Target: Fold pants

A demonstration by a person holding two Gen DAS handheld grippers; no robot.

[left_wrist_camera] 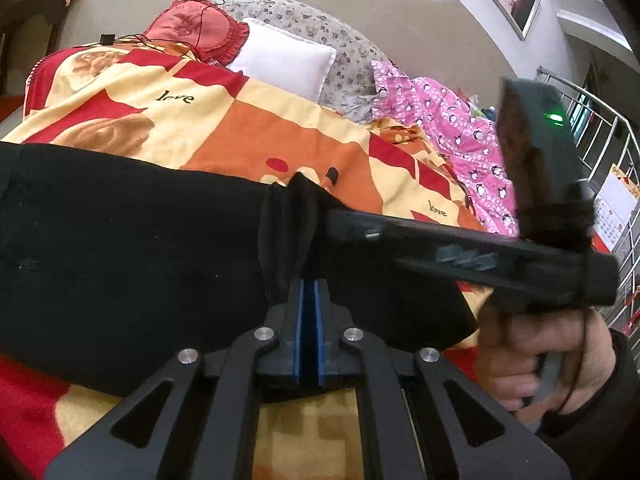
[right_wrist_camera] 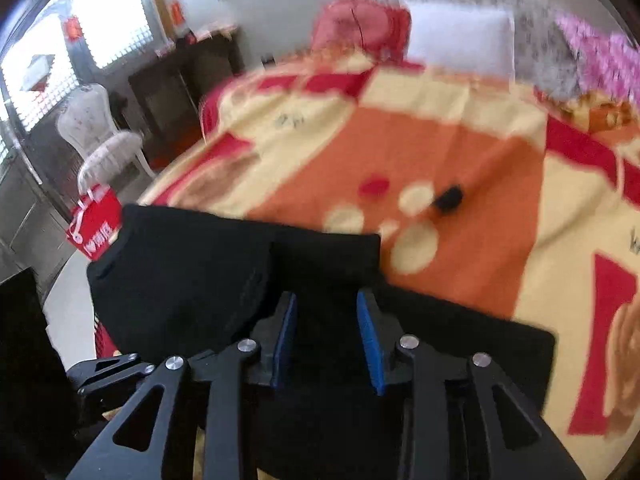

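Pinching bunched black pants [left_wrist_camera: 120, 248] in clenched left gripper [left_wrist_camera: 308, 296]; right gripper [right_wrist_camera: 328, 320] released above them. "love" readable on blanket [left_wrist_camera: 248, 120] only in left view.

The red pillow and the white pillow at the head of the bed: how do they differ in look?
The red pillow has a frilled edge and a dark cord lying across it; the white pillow is plain, with a flat stitched border and nothing on it. The red one sits left of the white one. Both lean against the grey flowered bedding behind them.
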